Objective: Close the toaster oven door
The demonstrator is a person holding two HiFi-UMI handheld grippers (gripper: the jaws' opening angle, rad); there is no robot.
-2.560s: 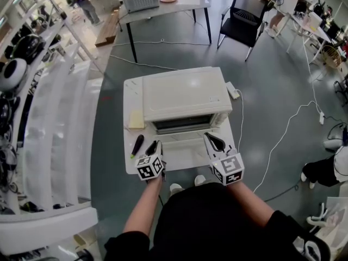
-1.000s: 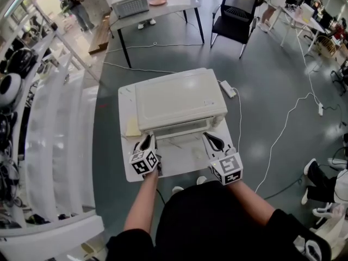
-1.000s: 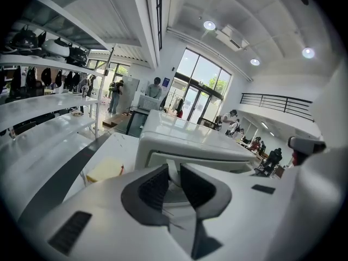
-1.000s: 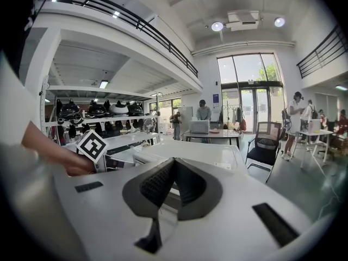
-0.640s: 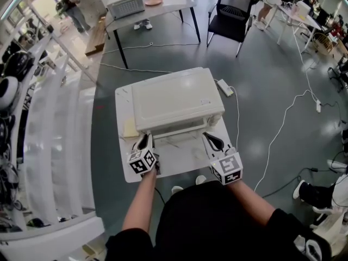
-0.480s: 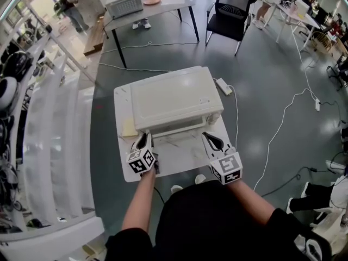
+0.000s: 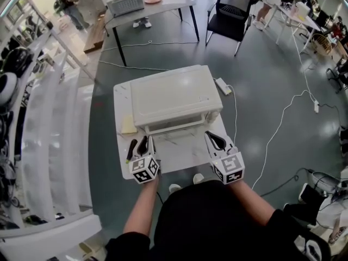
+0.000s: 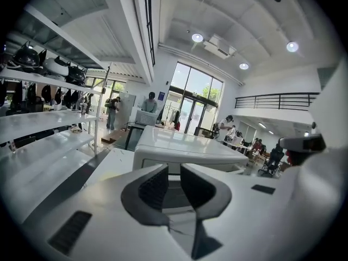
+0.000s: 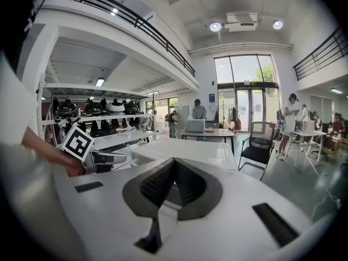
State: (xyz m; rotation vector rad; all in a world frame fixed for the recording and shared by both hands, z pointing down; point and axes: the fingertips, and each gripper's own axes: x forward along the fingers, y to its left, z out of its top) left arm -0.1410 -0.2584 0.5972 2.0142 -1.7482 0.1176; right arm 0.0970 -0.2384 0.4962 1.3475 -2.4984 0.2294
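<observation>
The white toaster oven (image 7: 176, 98) stands on a small white table (image 7: 182, 155); its door (image 7: 175, 126) is up against the front and looks closed. My left gripper (image 7: 144, 141) hovers over the table just before the oven's left front corner, apart from it, its fingers a narrow gap apart with nothing between them. My right gripper (image 7: 211, 135) is by the right front corner, shut and empty. The oven (image 8: 185, 148) fills the middle of the left gripper view beyond the left gripper (image 8: 174, 170). In the right gripper view the oven (image 9: 179, 148) lies past the right gripper (image 9: 174, 165).
A black marker (image 7: 130, 148) and a yellow note pad (image 7: 129, 125) lie on the table's left side. A power adapter and cable (image 7: 223, 86) trail on the floor to the right. White shelving (image 7: 49, 124) runs along the left; a black chair (image 7: 239, 15) and another table (image 7: 163, 4) stand beyond.
The oven door, lying flat open 2.6 s ago, has swung up against the oven. Both grippers have drawn back slightly toward me, uncovering the marker.
</observation>
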